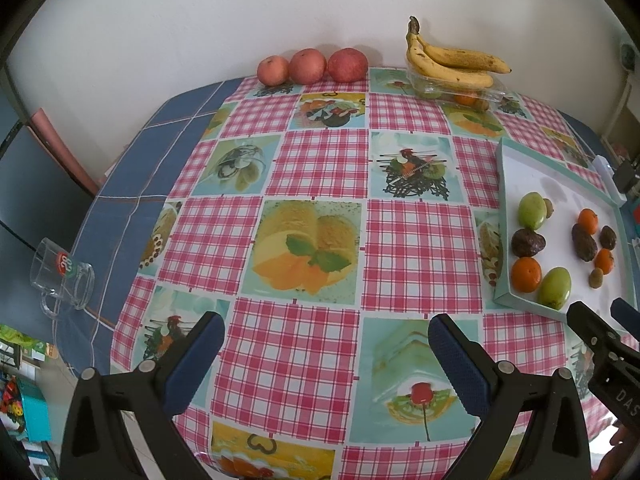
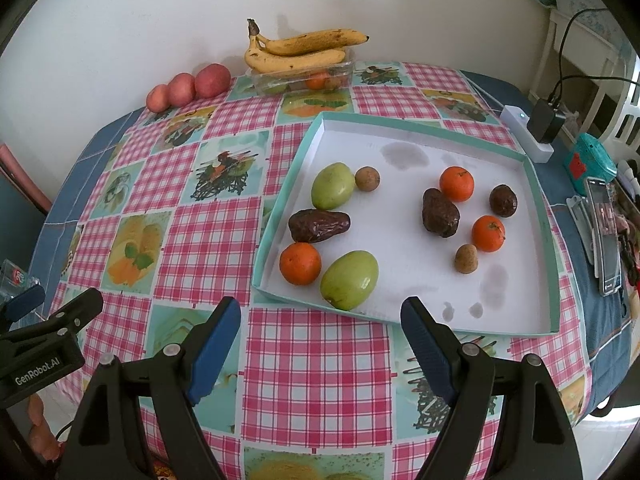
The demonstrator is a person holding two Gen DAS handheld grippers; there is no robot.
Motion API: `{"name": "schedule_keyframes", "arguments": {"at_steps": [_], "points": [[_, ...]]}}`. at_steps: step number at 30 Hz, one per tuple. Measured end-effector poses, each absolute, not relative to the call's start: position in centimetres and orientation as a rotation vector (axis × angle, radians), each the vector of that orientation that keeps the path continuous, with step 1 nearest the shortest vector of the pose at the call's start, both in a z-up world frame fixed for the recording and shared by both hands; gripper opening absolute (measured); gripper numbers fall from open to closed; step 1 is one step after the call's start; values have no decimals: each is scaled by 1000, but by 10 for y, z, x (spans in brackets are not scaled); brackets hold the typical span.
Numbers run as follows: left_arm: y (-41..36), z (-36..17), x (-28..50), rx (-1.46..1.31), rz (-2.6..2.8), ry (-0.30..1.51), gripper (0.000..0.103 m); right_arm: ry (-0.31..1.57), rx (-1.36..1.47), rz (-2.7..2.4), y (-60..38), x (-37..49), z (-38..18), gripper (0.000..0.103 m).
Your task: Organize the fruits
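A pale wall backs a tabletop [image 1: 320,160] covered with a pink-check cloth printed with dessert pictures, over a blue cloth at its edges. The left tongs [image 1: 324,344] hang above bare cloth with their blue-padded fingers spread wide, holding and touching nothing. The right tongs [image 2: 320,320] are likewise spread wide and empty, poised just short of the near rim of a shallow teal-edged tray [image 2: 536,208] with a white floor. In the tray lie two green fruits [image 2: 333,185], the far one's long axis slanting up toward the right, the near one [image 2: 349,279] slanting the same way; a dark wrinkled fruit [image 2: 319,225] lies lengthwise left to right between them, beside an orange [image 2: 300,263]. To the right sit two more oranges [image 2: 456,183], another long dark fruit [image 2: 439,212] slanting from upper left to lower right, a rounder dark one [image 2: 503,200], and two small brown fruits [image 2: 367,178]. At the far edge by the wall, three red apples [image 1: 312,65] stand in a row, touching, and two bananas [image 1: 452,64] rest across a clear container [image 1: 452,90] of fruit, stems pointing left and up. A glass mug [image 1: 62,276] lies tipped at the left edge. A phone [image 2: 602,232] and charger [image 2: 546,120] lie right of the tray.
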State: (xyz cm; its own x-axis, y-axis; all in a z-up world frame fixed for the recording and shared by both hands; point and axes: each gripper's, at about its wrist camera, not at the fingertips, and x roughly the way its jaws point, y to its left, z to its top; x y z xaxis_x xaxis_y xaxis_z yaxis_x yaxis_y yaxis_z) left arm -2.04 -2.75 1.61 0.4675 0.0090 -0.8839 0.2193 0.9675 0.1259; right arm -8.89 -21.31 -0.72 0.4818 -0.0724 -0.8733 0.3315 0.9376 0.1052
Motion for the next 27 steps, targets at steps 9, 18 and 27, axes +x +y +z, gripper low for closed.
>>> {"name": "schedule_keyframes", "arguments": {"at_steps": [9, 18, 27], "points": [[-23, 16, -18, 224, -132, 1087, 103, 1049, 272, -247, -213, -88, -8, 83], [-25, 14, -18, 225, -135, 1098, 103, 1043, 274, -248, -214, -89, -8, 83], [-24, 14, -17, 222, -137, 1103, 103, 1043, 272, -247, -216, -89, -9, 83]]}}
